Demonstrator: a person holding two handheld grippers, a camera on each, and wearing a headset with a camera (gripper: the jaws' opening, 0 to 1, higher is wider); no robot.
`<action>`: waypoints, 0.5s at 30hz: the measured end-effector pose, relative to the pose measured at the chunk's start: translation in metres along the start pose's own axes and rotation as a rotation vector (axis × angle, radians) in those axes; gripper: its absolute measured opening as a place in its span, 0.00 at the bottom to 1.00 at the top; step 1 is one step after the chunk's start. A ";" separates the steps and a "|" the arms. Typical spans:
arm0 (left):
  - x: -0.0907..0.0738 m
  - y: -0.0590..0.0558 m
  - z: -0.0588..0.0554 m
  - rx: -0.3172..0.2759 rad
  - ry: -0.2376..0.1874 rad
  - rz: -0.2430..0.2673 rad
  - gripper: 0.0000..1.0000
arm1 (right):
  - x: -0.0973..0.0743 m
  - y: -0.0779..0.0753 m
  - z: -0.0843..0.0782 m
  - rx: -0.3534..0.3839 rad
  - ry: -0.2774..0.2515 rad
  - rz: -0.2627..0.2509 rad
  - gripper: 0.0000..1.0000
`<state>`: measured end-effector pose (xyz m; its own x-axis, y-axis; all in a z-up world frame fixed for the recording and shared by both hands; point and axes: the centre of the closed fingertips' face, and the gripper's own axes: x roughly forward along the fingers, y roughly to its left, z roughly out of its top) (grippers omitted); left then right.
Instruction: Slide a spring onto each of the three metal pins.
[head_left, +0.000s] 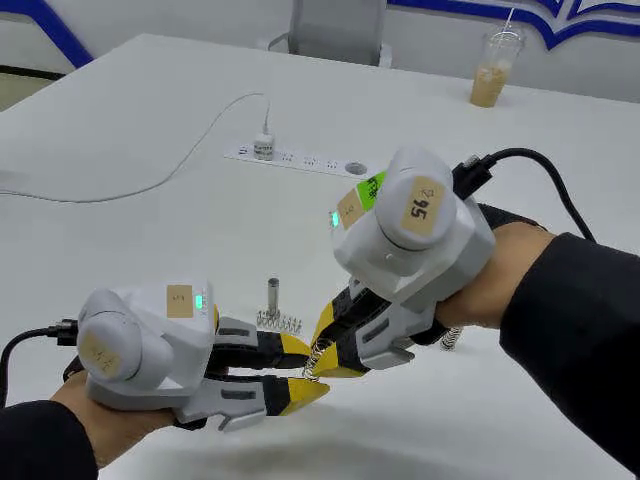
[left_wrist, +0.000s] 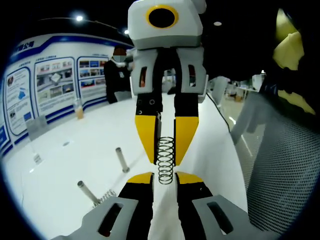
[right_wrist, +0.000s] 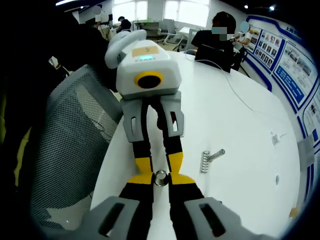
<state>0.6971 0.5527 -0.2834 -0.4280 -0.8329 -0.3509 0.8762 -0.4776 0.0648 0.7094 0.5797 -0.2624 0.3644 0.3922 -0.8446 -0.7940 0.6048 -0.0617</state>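
A small steel spring (left_wrist: 165, 160) hangs between the two grippers just above the white table. My right gripper (right_wrist: 160, 178) is shut on it; in the right gripper view the spring (right_wrist: 160, 178) shows end-on as a ring between the yellow tips. In the head view the spring (head_left: 318, 358) sits where the two sets of yellow fingers meet. My left gripper (left_wrist: 165, 178) faces it with its jaws apart around the spring's near end. One metal pin (head_left: 273, 296) stands upright behind them, and another spring (head_left: 280, 322) lies at its foot. A second pin (left_wrist: 87, 192) lies flat with a spring at its end.
A loose spring (head_left: 452, 338) lies under my right wrist. A white power strip (head_left: 300, 160) with a plugged cable crosses the table's middle. An iced drink cup (head_left: 493, 70) stands at the far right. A grey mesh chair (right_wrist: 75, 135) is beside the table edge.
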 end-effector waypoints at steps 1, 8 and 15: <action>0.000 0.000 0.000 -0.004 -0.001 0.001 0.19 | 0.000 0.000 0.000 0.001 0.001 -0.001 0.12; -0.006 0.007 -0.003 -0.038 0.002 0.030 0.28 | -0.005 -0.004 -0.005 0.011 0.010 -0.011 0.12; -0.015 0.014 -0.009 -0.068 0.004 0.065 0.35 | -0.012 -0.011 -0.015 0.029 0.020 -0.029 0.12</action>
<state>0.7175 0.5611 -0.2856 -0.3691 -0.8603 -0.3518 0.9152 -0.4024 0.0239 0.7067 0.5580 -0.2591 0.3765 0.3605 -0.8534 -0.7686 0.6358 -0.0706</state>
